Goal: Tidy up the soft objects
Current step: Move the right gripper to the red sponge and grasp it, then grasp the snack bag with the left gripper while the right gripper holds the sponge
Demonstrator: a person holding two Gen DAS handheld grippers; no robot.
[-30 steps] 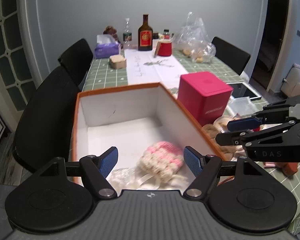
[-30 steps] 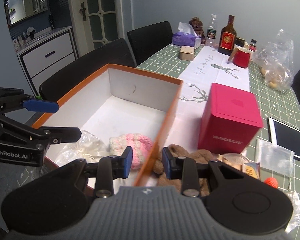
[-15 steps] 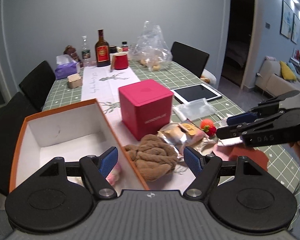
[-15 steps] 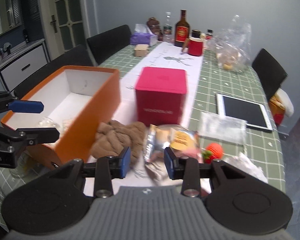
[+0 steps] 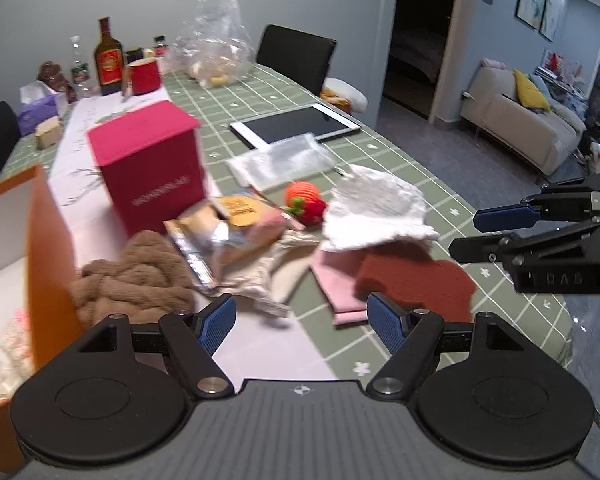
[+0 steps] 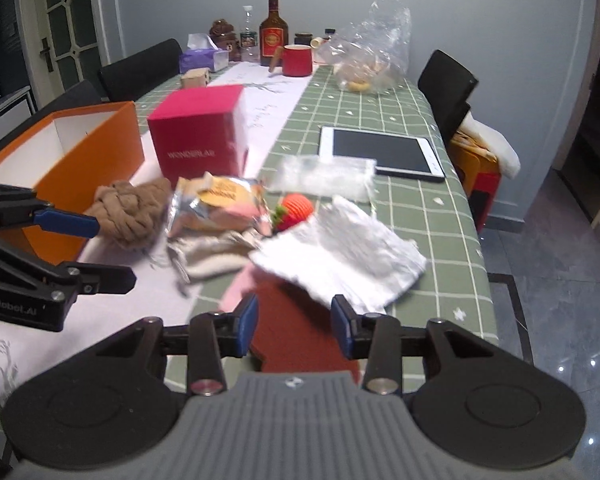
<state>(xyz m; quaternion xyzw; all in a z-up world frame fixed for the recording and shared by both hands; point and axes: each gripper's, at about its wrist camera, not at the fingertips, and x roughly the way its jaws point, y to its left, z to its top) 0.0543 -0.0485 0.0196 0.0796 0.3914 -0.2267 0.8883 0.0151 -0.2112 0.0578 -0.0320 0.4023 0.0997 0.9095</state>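
Along the near edge of the table [image 6: 452, 216], both grippers hung above the cloth with nothing between their fingers. The left gripper [image 5: 302, 322] had its blue pads spread wide, over the white runner and the green check, just short of a crumpled beige cloth [image 5: 268, 276]. The right gripper [image 6: 294, 326] was also parted, though less widely, above a dark red cloth [image 6: 296, 328] that lay flat beside a pink cloth [image 5: 334, 280].

A white cloth [image 6: 340, 256] lay rumpled across the far edge of the red one. Behind it sat a knitted strawberry [image 6: 294, 210], touching a foil snack bag [image 6: 216, 208]. A brown knitted bundle [image 6: 130, 212] rested against the outside wall of the orange box [image 6: 96, 160], which stood at the table's left edge. Within that box, a pink-and-white soft thing [image 5: 14, 328] was dimly visible, too blurred to name.

Further along stood a red cube box [image 6: 198, 132], a tablet [image 6: 380, 152] near the right edge, and a clear plastic pouch [image 6: 324, 174] in front of it. At the far end were a red mug [image 6: 296, 60] and a brown bottle [image 6: 271, 32].
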